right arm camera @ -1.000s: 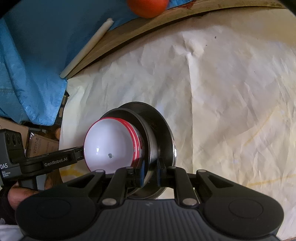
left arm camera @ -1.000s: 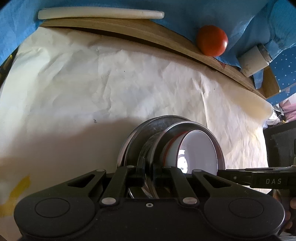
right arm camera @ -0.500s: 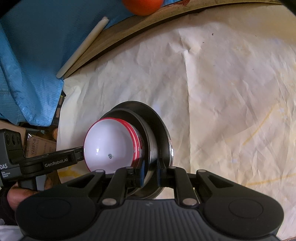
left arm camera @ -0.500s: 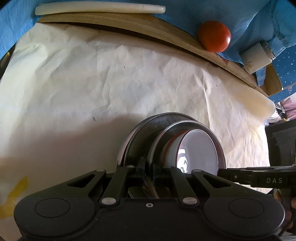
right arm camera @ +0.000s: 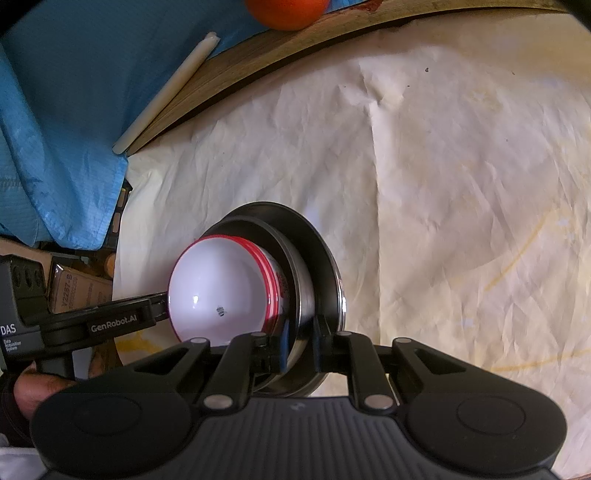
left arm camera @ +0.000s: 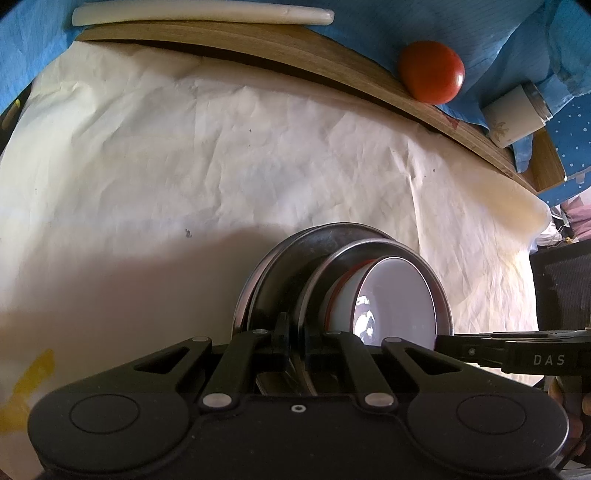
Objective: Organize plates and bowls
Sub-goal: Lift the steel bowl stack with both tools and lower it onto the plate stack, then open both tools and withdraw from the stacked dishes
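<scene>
— Nothing much has moved since the earlier frames; only the tomato and white rod sit a touch differently in view, and the stack hangs just as it did.

— Who holds what?

— Nearest, the left gripper is pinched tight on the rim of the steel dishes, and the right gripper is clamped on the opposite rim — both carry one nested stack between them, tilted on edge above the paper-covered table.

— What's in the stack?

— A white bowl with red bands sits inside a smaller steel plate, inside a larger steel plate. There may be more layers; the rims blur together.

— So how far along?

— Gathering looks done, since no loose dishes show on the paper. I'd judge what's left is setting the stack down. Beyond it lie only the wooden board, the tomato and a white cup on blue cloth.
</scene>
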The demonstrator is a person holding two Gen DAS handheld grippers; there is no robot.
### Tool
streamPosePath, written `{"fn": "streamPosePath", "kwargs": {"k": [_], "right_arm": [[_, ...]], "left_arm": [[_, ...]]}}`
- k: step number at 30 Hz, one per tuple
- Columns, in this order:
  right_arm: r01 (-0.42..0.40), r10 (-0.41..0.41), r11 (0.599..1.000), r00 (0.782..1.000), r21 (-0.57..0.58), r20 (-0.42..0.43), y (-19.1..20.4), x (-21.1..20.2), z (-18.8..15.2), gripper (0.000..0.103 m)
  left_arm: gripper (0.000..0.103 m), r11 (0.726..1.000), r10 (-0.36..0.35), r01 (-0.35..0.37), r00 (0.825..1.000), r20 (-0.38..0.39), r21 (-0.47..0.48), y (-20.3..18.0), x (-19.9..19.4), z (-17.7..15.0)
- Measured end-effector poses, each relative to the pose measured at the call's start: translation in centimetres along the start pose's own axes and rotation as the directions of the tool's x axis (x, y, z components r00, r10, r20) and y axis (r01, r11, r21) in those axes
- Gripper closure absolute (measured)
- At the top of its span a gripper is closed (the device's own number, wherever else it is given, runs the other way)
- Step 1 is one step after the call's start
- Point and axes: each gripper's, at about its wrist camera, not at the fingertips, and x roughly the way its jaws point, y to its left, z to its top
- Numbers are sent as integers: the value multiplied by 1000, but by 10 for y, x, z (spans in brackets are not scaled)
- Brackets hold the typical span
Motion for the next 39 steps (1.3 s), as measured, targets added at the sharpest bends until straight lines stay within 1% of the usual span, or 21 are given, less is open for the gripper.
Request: {"fn": "streamPosePath", "kwargs": {"k": [21, 29, 32, 33, 34, 36, 39], "right_arm": [[7, -7, 1000, 1000, -22, 5, 6, 2, -2, 86], [7, -6, 1000, 1000, -23, 12, 6, 1, -3, 86], [6, -6, 1000, 1000, -25, 17, 7, 1, -3, 85], [5, -5, 1000, 1000, -25, 19, 6, 0, -3, 85], [5, -4, 1000, 1000, -25, 23, 6, -1, -4, 80], [8, -7, 1000, 999, -27, 36, 6, -3, -4, 76], [12, -11, 1000, 999, -25, 43, 5, -6, -5, 74]], "left_arm": [[97, 1000, -6, 6, 1000, -8, -27, 6, 0, 0], [97, 1000, -9, 8, 1000, -4, -29, 6, 0, 0], [96, 1000, -6, 6, 1000, 12, -22, 6, -2, -1], [96, 1000, -4, 5, 1000, 16, -17, 7, -3, -1], [94, 1000, -2, 3, 1000, 17, -15, 6, -3, 0], [93, 1000, 4, -4, 1000, 21, -10, 6, -3, -1], [90, 1000, 8, -8, 1000, 28, -9, 6, -4, -1]]}}
